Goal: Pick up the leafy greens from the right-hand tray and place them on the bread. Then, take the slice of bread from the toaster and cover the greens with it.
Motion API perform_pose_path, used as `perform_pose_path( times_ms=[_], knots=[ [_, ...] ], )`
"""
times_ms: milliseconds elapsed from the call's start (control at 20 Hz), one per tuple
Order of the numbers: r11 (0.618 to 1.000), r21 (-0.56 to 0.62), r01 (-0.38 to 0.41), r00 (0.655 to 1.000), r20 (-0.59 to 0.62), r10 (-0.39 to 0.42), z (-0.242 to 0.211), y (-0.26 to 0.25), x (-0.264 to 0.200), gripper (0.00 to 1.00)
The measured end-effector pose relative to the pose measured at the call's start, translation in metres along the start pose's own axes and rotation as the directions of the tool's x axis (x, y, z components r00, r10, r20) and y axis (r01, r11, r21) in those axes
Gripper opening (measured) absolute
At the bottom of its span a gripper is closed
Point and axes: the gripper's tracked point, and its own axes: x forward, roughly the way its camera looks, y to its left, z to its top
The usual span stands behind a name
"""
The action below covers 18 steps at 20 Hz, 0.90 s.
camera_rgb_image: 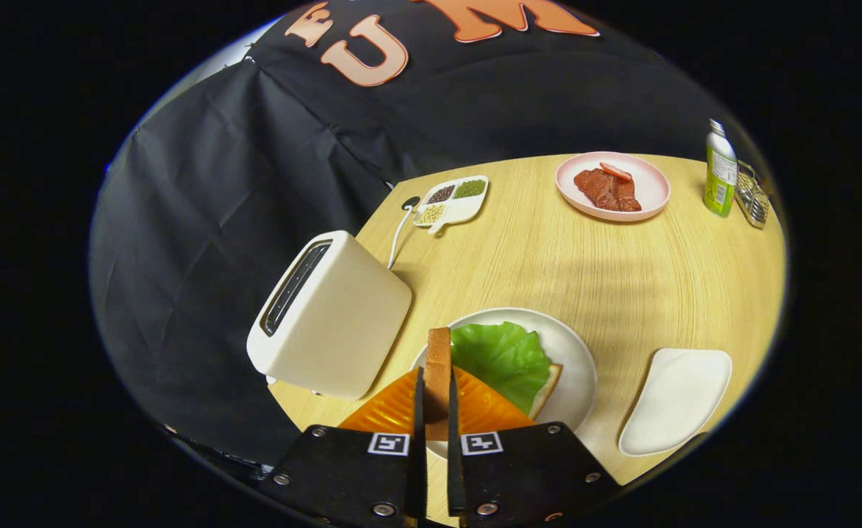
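Note:
My gripper [436, 389] is shut on a slice of bread [438, 363], held edge-on and upright between both fingers. It hangs above the near-left rim of a white round plate [581, 352]. On that plate lies a green lettuce leaf [504, 356] on top of another bread slice [548, 385], whose crust corner peeks out at the right. The cream toaster [331, 315] stands left of the plate, tilted in view, its slot showing dark.
An empty white tray [676, 400] lies right of the plate. Farther back sit a pink plate with meat slices [612, 187], a small divided dish of seeds [453, 199], a green bottle [720, 170] and a wire rack [753, 196]. The toaster's white cord [399, 231] runs back.

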Motion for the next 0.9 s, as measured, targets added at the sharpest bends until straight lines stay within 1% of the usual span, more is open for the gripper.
perform_pose_path(
  times_ms=[50,100,250,300,400,450,500,550,600,650,750,900],
  knots=[
    [0.999,-0.029,0.032,0.999,0.005,-0.031,-0.001,-0.009,-0.001,0.11],
    [0.998,-0.050,0.047,0.999,0.007,-0.047,-0.003,-0.016,-0.002,0.11],
    [0.997,-0.065,0.044,0.999,0.026,-0.042,-0.004,-0.020,0.005,0.14],
    [0.996,-0.075,0.054,0.998,0.031,-0.052,-0.004,-0.025,0.006,0.15],
    [0.988,-0.114,0.101,0.994,0.048,-0.096,-0.004,-0.037,0.008,0.20],
    [0.983,-0.135,0.125,0.991,0.058,-0.118,-0.004,-0.042,0.011,0.27],
    [0.976,-0.158,0.148,0.988,0.071,-0.138,-0.004,-0.045,0.010,0.29],
    [0.967,-0.186,0.176,0.983,0.087,-0.163,-0.003,-0.050,0.011,0.36],
    [0.958,-0.210,0.197,0.978,0.111,-0.177,0.000,-0.053,0.010,0.38],
    [0.950,-0.222,0.218,0.971,0.144,-0.189,0.005,-0.055,0.006,0.45],
    [0.934,-0.236,0.268,0.951,0.220,-0.218,0.019,-0.061,-0.005,0.56],
    [0.921,-0.228,0.315,0.905,0.365,-0.219,0.048,-0.056,-0.037,0.58]
  ],
)
